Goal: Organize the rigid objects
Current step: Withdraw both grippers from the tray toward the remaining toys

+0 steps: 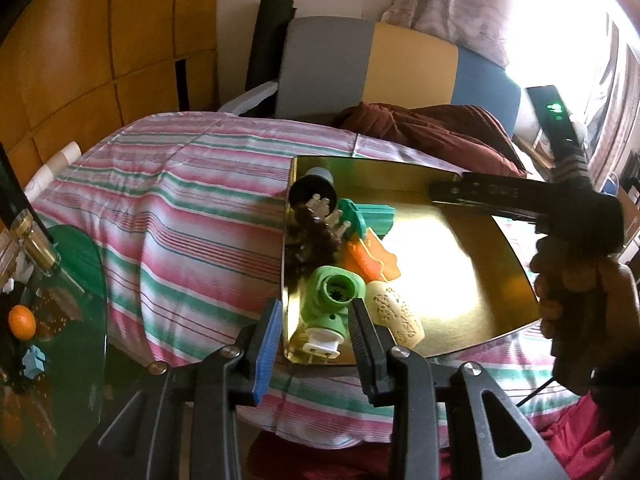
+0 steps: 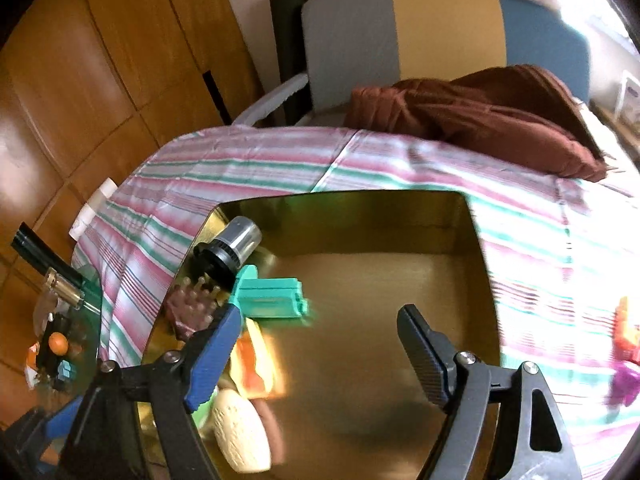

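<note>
A gold tray (image 1: 460,280) lies on the striped bedcover and holds several objects along its left side: a light green punch (image 1: 334,300), a cream oval piece (image 1: 396,312), an orange piece (image 1: 370,258), a teal piece (image 1: 370,214), a brown brush (image 1: 316,228) and a black-and-grey cylinder (image 1: 314,188). My left gripper (image 1: 316,328) is open, its fingers on either side of the green punch at the tray's near edge. My right gripper (image 2: 320,344) is open and empty over the tray (image 2: 380,280), next to the teal piece (image 2: 272,296). In the left view a hand holds it (image 1: 440,192) above the tray.
A green glass table (image 1: 76,280) at the left holds an orange (image 1: 22,322), a blue piece and a brass part. A maroon cloth (image 1: 432,132) and a chair lie behind the tray. Orange and purple toys (image 2: 624,352) lie on the bedcover at the right.
</note>
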`<state>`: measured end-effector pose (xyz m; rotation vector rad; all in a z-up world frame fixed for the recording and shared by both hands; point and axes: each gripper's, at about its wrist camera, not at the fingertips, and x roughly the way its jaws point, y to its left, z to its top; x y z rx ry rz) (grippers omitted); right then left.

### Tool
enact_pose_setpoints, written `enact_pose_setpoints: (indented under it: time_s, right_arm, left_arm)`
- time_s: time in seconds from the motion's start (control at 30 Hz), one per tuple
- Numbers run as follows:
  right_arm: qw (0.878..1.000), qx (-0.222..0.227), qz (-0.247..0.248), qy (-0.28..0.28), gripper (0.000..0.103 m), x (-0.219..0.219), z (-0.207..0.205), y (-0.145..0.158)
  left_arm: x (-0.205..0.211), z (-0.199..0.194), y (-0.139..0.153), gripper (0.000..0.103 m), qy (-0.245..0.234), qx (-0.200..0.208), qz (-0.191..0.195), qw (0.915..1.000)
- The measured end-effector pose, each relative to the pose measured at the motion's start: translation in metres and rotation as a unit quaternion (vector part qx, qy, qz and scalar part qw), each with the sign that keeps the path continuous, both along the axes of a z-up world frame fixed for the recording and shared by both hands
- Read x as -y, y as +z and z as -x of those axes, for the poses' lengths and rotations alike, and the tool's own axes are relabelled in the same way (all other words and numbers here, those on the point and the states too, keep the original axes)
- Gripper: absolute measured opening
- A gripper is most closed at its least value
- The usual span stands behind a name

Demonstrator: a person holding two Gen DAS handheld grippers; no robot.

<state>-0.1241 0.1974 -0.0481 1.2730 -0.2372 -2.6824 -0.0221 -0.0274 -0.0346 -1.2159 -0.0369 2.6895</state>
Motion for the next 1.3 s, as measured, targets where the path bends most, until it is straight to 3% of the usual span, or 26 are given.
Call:
enact_pose_setpoints:
  time_s: [0.4, 0.8, 0.97, 1.07, 1.1, 1.2, 1.3]
  right_arm:
    - [0.999, -0.024, -0.009, -0.045, 0.082, -0.068, -0.044, 0.01]
    - [0.986, -0.036, -0.029, -0.159, 0.084, -0.185, -0.077, 0.012]
    - [0.969, -0.042, -0.038, -0.241, 0.084, -0.252, -0.096, 0.002]
    - [0.95, -0.044, -0.041, -0.305, 0.084, -0.291, -0.112, -0.012]
    - [0.939, -0.04, -0.04, -0.339, 0.084, -0.306, -0.12, -0.018]
    - [0.913, -0.042, 0.019, -0.404, 0.084, -0.337, -0.135, -0.02]
    - [0.9, -0.042, 0.06, -0.431, 0.084, -0.353, -0.145, -0.021]
  left_arm:
    - [-0.033, -0.01, 0.005, 0.034, -0.04, -0.003, 0.021, 0.999]
    - [-0.074, -0.014, 0.012, 0.034, -0.094, -0.014, 0.048, 0.9944]
    - [-0.096, -0.015, 0.013, 0.034, -0.117, -0.018, 0.062, 0.991]
    - [-0.111, -0.015, 0.014, 0.034, -0.132, -0.018, 0.07, 0.9886]
    - [-0.116, -0.014, 0.014, 0.034, -0.136, -0.018, 0.073, 0.9878]
    - [-0.131, -0.015, 0.015, 0.034, -0.147, -0.025, 0.08, 0.9857]
    - [-0.148, -0.014, 0.015, 0.034, -0.161, -0.023, 0.089, 0.9826]
